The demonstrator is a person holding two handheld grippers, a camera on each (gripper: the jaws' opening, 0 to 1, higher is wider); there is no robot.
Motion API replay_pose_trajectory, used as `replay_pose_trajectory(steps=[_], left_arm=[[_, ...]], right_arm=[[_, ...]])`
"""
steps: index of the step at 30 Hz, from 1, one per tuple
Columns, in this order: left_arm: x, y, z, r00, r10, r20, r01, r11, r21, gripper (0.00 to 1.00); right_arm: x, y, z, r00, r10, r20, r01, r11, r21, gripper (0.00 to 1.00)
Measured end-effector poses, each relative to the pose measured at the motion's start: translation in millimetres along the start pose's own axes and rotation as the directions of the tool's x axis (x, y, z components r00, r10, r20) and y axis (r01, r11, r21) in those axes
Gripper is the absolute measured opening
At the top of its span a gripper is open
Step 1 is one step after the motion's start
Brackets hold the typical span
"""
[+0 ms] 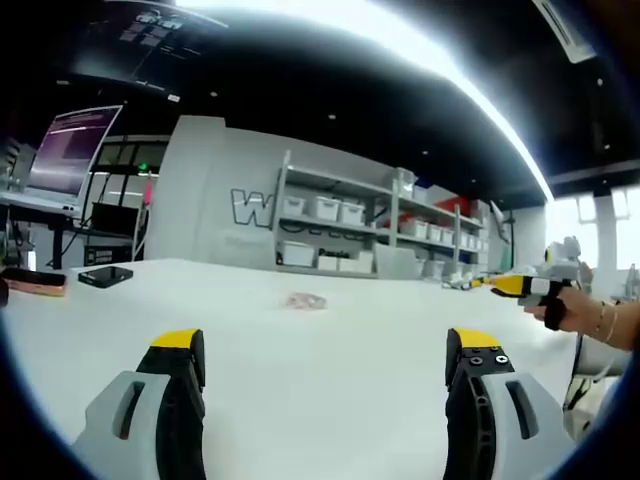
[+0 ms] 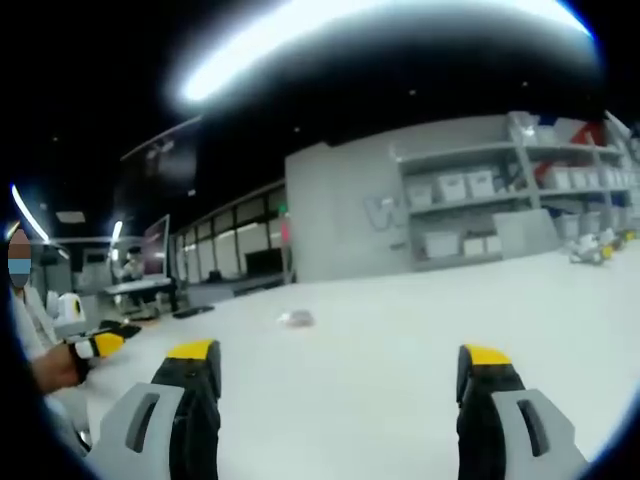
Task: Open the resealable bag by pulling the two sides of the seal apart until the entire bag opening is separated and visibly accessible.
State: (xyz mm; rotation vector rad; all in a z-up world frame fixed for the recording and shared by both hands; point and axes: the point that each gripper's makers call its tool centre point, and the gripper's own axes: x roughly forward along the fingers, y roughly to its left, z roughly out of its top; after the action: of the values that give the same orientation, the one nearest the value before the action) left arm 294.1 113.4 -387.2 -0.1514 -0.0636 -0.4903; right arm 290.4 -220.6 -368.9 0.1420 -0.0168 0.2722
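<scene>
Left claw (image 1: 325,365) stood wide open with nothing between its yellow-tipped jaws, held low over the white bench (image 1: 300,400), probably lined up for an approach. In the left gripper view the resealable bag (image 1: 305,300) lay flat on the bench well ahead, small and pale; its seal was too small to make out. The right claw (image 1: 505,285) came in at the right edge in a person's hand (image 1: 560,305), its jaw gap unclear there.

In the right gripper view the right claw (image 2: 338,375) was also wide open and empty, aimed at the bag (image 2: 297,318), which looked blurred. The left claw (image 2: 105,343) showed at the left edge, partly cut off.
</scene>
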Motion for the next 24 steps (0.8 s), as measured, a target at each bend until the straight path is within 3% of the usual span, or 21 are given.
replay_pose_trajectory(steps=[24], left_arm=[[-0.5,2.0,1.5,1.0,0.012,0.011,-0.012,1.0,0.006,0.99]], right_arm=[[-51.3,-10.9,0.6,0.998,-0.037,0.058,0.034,0.999,0.039,1.0]])
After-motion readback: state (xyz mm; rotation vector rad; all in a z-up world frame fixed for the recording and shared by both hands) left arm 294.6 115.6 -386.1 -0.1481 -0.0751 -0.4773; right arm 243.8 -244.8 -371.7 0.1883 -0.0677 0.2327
